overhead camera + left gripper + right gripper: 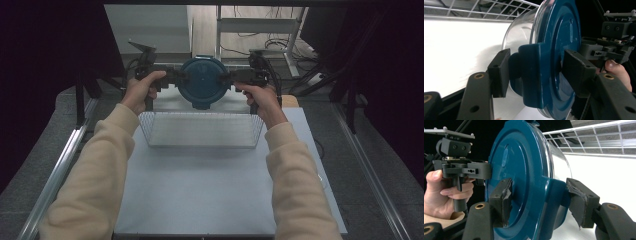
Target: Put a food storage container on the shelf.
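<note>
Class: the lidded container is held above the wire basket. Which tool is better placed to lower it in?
Neither alone. The left tool and right tool each clamp a side clip of the blue-lidded container, level, just beyond the wire basket. Both should lower together.

The high view is looking forward and down over the table (220, 190) from above. Both gripper views are sitting close in, facing each other across the blue-lidded container (202, 82), which all three are sharing.
</note>
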`<state>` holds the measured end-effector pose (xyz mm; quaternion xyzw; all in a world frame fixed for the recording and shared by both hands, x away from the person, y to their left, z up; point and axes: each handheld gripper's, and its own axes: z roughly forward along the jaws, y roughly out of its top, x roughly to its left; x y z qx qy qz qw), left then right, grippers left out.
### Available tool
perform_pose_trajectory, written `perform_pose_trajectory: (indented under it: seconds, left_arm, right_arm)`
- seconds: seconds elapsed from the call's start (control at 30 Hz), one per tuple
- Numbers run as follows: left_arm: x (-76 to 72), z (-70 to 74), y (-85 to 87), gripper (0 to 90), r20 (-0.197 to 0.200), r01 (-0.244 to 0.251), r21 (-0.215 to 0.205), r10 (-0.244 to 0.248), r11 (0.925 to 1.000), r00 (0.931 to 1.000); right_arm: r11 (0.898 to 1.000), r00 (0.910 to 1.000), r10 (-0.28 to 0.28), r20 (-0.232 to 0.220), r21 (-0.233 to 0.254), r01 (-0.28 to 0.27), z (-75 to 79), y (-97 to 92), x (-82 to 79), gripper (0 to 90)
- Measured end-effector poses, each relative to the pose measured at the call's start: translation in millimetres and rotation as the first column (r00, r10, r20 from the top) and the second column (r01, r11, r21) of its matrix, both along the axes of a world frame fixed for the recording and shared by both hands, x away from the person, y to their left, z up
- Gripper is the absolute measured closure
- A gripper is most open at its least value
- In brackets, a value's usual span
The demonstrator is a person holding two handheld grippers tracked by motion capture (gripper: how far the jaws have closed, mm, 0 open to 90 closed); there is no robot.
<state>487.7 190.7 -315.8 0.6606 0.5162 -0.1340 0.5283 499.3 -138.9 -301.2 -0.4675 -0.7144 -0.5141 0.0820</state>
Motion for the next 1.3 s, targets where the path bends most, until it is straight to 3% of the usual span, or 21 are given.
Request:
perform_pose_trajectory:
  seconds: [0.4, 0.6, 0.93, 1.03, 1.13, 1.3]
  left_arm:
    - [16.5, -13.4, -0.1, 39.6, -0.069, -0.029, -0.056, 0.025, 0.998, 0.9973]
    - [22.4, -20.7, -1.6, 38.2, -0.092, -0.045, -0.078, 0.037, 0.9959, 0.9951]
    - [20.5, -22.1, -3.0, 37.8, -0.072, -0.052, -0.086, 0.045, 0.995, 0.9964]
    - [19.9, -21.8, -4.5, 36.7, -0.058, -0.053, -0.077, 0.048, 0.9957, 0.9971]
    - [16.8, -18.6, -4.3, 32.7, -0.011, -0.091, -0.033, 0.091, 0.9953, 0.9958]
    - [5.7, -11.0, 0.3, 20.5, 0.067, -0.126, 0.025, 0.124, 0.9917, 0.99]
  right_arm:
    - [0.997, 0.9938, -0.049, -0.1, 0.052, 0.054, -11.3, -2.5, 16.0, 38.9]
    - [0.993, 0.9832, -0.076, -0.166, 0.078, 0.09, -18.4, -4.2, 21.8, 37.9]
    - [0.992, 0.984, -0.086, -0.156, 0.076, 0.099, -18.3, -4.8, 19.8, 37.4]
    - [0.993, 0.9882, -0.102, -0.114, 0.048, 0.108, -16.7, -2.7, 17.1, 33.3]
    - [0.989, 0.9881, -0.147, -0.045, -0.031, 0.146, -10.7, 0.3, 10.9, 22.3]
    - [0.985, 0.986, -0.166, 0.015, -0.047, 0.167, -0.6, -1.0, -3.1, 11.0]
